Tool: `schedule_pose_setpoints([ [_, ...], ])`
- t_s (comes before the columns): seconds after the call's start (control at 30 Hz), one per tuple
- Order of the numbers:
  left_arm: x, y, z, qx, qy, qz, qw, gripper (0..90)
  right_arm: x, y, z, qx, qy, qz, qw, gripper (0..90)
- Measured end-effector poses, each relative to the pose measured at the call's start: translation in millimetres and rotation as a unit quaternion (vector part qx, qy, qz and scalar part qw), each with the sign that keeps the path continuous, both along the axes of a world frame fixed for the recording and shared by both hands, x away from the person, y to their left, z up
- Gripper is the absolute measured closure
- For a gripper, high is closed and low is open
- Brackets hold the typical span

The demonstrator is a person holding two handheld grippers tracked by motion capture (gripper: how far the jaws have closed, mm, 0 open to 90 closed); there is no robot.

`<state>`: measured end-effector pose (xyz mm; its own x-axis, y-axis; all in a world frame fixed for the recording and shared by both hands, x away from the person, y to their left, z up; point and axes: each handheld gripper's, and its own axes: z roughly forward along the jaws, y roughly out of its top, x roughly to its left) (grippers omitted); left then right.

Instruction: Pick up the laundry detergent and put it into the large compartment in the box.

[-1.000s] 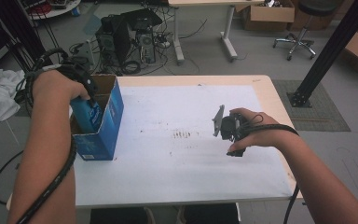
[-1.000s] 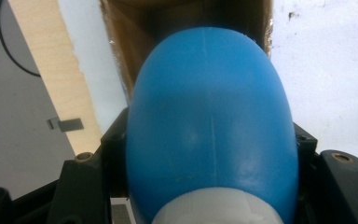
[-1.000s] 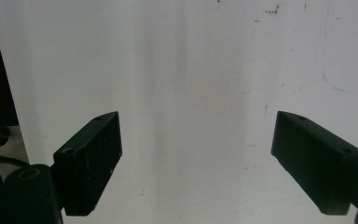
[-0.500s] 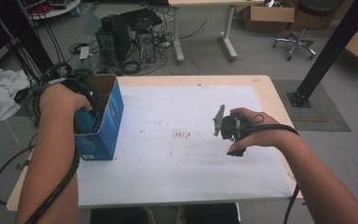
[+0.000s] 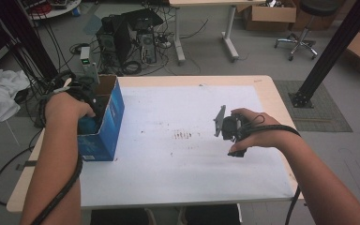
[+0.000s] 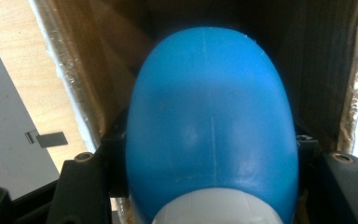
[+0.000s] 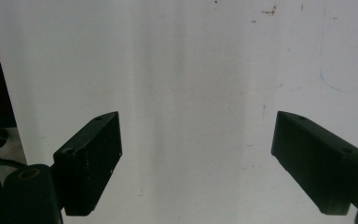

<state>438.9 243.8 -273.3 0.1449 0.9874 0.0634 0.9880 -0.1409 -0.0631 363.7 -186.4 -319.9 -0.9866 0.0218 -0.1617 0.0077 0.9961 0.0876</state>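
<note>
At the table's left edge, left gripper (image 5: 88, 108) is down inside the open blue box (image 5: 112, 117), jaws clamped on either side of a blue bottle (image 6: 209, 126) with a white cap. Bottle sits between the brown cardboard walls, rounded end pointing deeper into the box, cap end toward the camera.

Right gripper (image 7: 198, 154) hangs over the white table cover (image 5: 178, 173) near the middle, jaws wide apart, nothing between them.

Looks like the bottle is either being pulled out of the box or set down in it; can't tell which from this alone.

Tips for the step:
- Move straight along the box's opening, no sideways drift. Walls are close on both sides of the bottle and the flaps could snag.
- Bottle is smooth and rounded, grip is near the cap end, so it could pivot or slip. Keep the squeeze firm and steady.
- Box is light cardboard at the table edge. It may drag or tip with the bottle. Free right gripper could brace the box wall.
</note>
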Motion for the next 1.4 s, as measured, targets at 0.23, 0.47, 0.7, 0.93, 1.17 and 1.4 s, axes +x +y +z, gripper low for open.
schedule_pose_setpoints([
  [0.23, 0.0, -0.4, -11.9, -0.001, 0.002, 0.0, 1.0, 38.6, -0.5, -0.1, -0.3, -0.001, 0.0, 0.0, 1.0, 16.2],
  [0.47, -1.5, 2.0, -16.8, -0.002, -0.005, 0.001, 1.0, 38.5, -0.8, -1.1, -2.0, -0.001, 0.001, -0.003, 1.0, 16.2],
  [0.7, -1.4, 1.5, -17.3, 0.0, -0.006, 0.0, 1.0, 38.4, -1.1, 0.8, -2.7, -0.002, 0.0, -0.002, 1.0, 16.2],
  [0.93, -2.4, 2.0, -17.1, -0.002, -0.012, -0.001, 0.9999, 38.0, -1.6, 0.1, -2.3, -0.004, 0.0, -0.003, 1.0, 16.2],
  [1.17, -3.1, 0.7, -16.9, 0.003, -0.016, -0.004, 0.9999, 37.6, -2.4, -0.6, -1.7, -0.005, -0.001, -0.003, 1.0, 16.2],
  [1.4, -3.3, -1.0, -16.3, 0.004, -0.013, -0.008, 0.9999, 33.6, -2.7, -1.4, -1.2, -0.004, -0.002, -0.003, 1.0, 16.2],
])
